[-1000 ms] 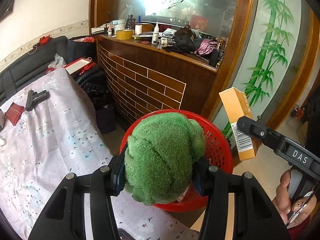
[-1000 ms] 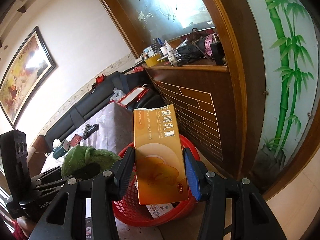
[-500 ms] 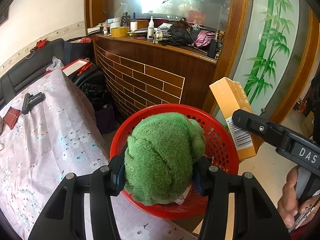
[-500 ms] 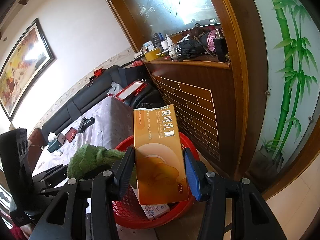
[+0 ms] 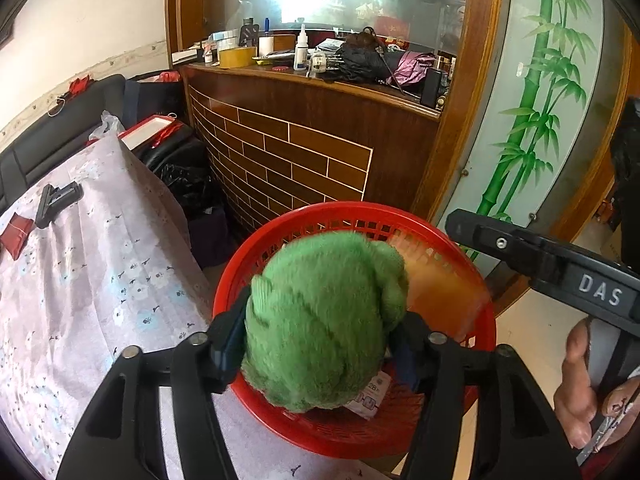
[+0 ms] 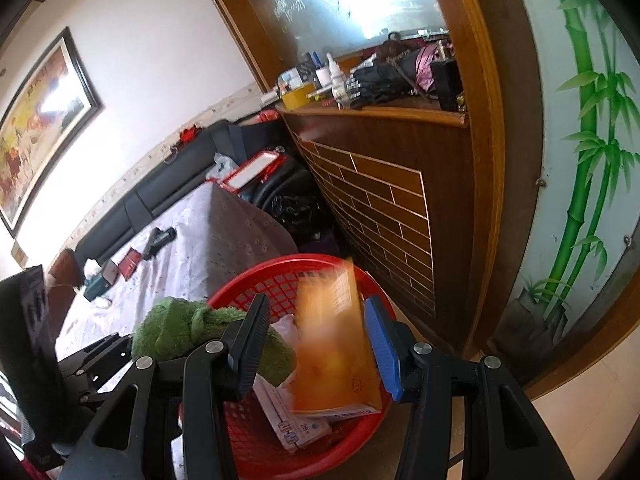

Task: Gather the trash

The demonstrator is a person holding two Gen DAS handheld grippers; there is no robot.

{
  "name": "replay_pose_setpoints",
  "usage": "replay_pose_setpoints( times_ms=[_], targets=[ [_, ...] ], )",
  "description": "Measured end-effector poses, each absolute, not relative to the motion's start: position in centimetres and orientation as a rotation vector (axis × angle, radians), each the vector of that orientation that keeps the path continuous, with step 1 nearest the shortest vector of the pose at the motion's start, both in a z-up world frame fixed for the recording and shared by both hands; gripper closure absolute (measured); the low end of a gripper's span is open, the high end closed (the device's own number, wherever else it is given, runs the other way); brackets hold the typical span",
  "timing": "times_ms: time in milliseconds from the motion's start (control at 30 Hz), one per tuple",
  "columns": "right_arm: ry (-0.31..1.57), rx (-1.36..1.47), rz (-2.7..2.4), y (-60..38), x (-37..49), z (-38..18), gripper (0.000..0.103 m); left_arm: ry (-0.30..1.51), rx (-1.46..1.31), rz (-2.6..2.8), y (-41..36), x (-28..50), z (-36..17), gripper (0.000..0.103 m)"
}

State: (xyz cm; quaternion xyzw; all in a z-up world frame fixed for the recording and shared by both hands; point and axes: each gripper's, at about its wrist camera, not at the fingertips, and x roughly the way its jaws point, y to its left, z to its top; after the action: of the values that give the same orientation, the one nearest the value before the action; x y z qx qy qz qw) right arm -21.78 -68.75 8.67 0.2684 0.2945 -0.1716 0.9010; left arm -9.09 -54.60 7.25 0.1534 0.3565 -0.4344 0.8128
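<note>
My left gripper (image 5: pixel 320 344) is shut on a crumpled green cloth (image 5: pixel 320 320) and holds it over the near side of a red mesh basket (image 5: pixel 360 216). The cloth also shows in the right wrist view (image 6: pixel 180 324). My right gripper (image 6: pixel 316 336) is open above the basket (image 6: pixel 280 276). An orange box (image 6: pixel 336 344), blurred with motion, drops between its jaws into the basket. The box is a blur in the left wrist view (image 5: pixel 444 296). White packets (image 6: pixel 296 424) lie inside the basket.
The basket sits at the end of a table with a floral cloth (image 5: pixel 80 280). A black object (image 5: pixel 56 200) and a red pouch (image 5: pixel 16 232) lie on it. A wooden brick-pattern counter (image 5: pixel 304 160) stands behind, with a bamboo-painted panel (image 5: pixel 536 120) to its right.
My right gripper has opened and let go of the orange box, which falls into the basket. My left gripper has lowered the green cloth closer over the basket.
</note>
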Motion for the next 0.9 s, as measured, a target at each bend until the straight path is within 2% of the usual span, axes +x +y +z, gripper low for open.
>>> replay_pose_setpoints(
  times_ms=[100,167,200,267,333,467,567,700,900],
  targets=[
    [0.605,0.558,-0.368,-68.6,-22.0,8.9,0.046,0.723,0.327,-0.914,-53.9,-9.3,7.9,0.035],
    [0.592,0.546,-0.38,-68.2,-22.7,9.5,0.042,0.698,0.32,-0.907,-53.4,-9.4,8.4,0.023],
    [0.584,0.536,-0.396,-67.9,-23.2,9.9,0.04,0.684,0.317,-0.899,-53.1,-9.5,8.7,0.02],
    [0.567,0.514,-0.435,-67.3,-24.2,10.7,0.027,0.654,0.308,-0.896,-52.3,-9.9,9.4,0.018],
    [0.545,0.475,-0.486,-66.3,-25.5,11.7,0.019,0.637,0.317,-0.886,-51.5,-10.5,9.9,0.016],
    [0.525,0.412,-0.596,-64.2,-27.9,13.2,0.01,0.59,0.324,-0.843,-48.1,-12.0,11.0,0.012],
    [0.517,0.315,-0.717,-61.3,-29.8,14.0,0.008,0.535,0.286,-0.807,-43.8,-13.4,11.9,0.003],
    [0.503,0.196,-0.782,-56.5,-31.7,14.4,0.001,0.481,0.298,-0.731,-38.6,-15.2,12.2,0.002],
    [0.513,0.075,-0.765,-49.7,-32.9,12.6,0.0,0.48,0.337,-0.57,-31.9,-17.2,10.0,0.0]
  ],
)
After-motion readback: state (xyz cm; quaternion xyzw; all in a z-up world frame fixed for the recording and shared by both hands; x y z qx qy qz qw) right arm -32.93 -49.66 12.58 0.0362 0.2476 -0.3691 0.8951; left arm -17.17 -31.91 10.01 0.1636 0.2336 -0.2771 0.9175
